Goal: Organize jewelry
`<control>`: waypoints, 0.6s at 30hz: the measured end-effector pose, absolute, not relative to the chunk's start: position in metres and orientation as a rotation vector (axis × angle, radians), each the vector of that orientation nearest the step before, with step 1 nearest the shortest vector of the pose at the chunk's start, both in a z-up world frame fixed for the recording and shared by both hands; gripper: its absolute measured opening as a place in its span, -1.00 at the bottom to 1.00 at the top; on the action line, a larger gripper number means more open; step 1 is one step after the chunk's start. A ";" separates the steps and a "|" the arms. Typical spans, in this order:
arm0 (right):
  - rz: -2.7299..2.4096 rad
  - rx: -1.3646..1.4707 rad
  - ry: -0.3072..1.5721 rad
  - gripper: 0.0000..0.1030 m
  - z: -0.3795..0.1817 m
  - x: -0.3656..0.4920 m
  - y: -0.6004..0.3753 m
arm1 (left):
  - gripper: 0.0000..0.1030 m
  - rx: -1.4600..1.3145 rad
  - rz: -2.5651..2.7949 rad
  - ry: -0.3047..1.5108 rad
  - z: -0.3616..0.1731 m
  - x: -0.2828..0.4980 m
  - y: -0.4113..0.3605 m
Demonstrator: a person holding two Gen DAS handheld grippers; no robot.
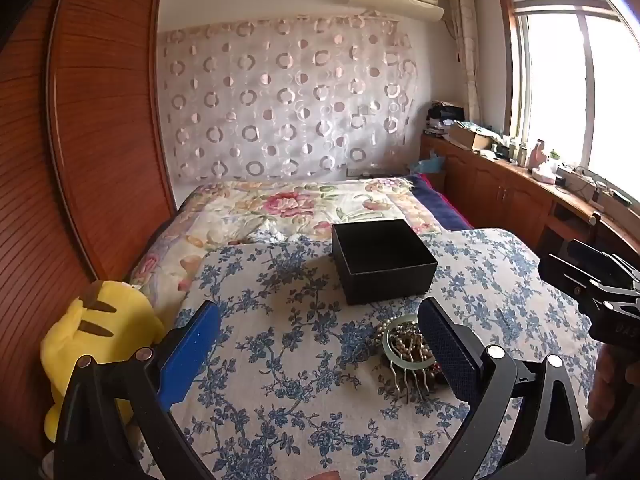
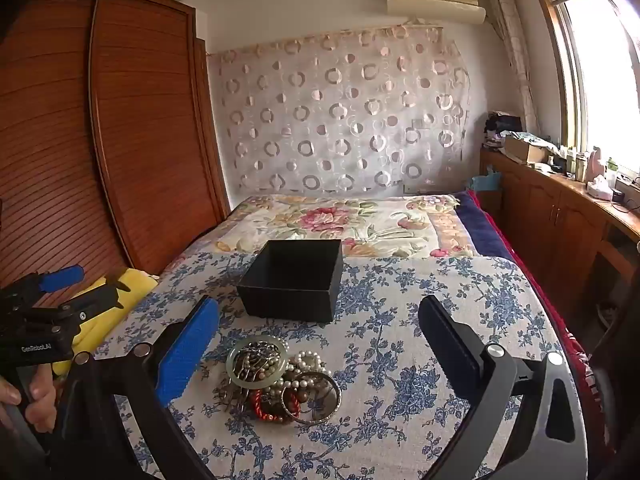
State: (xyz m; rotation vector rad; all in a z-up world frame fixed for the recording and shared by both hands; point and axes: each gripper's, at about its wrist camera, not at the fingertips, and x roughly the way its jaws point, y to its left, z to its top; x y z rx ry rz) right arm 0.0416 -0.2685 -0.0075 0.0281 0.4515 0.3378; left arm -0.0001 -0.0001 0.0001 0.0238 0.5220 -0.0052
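On the bed, the jewelry pile (image 2: 276, 380) lies just before the empty black box (image 2: 294, 280); I'd lower my released right gripper (image 2: 320, 344) squarely over one bangle, left gripper (image 1: 320, 344) likewise spread wide

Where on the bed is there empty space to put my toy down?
The blue-flowered cloth is bare right of the black box and the jewelry pile, out to the bed's edge. It is also bare left of the pile. The narrow strip between box and pile is crowded.
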 end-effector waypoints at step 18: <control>0.342 0.039 0.443 0.95 -0.006 0.040 -0.269 | 0.85 0.020 -0.006 0.522 0.000 0.000 0.000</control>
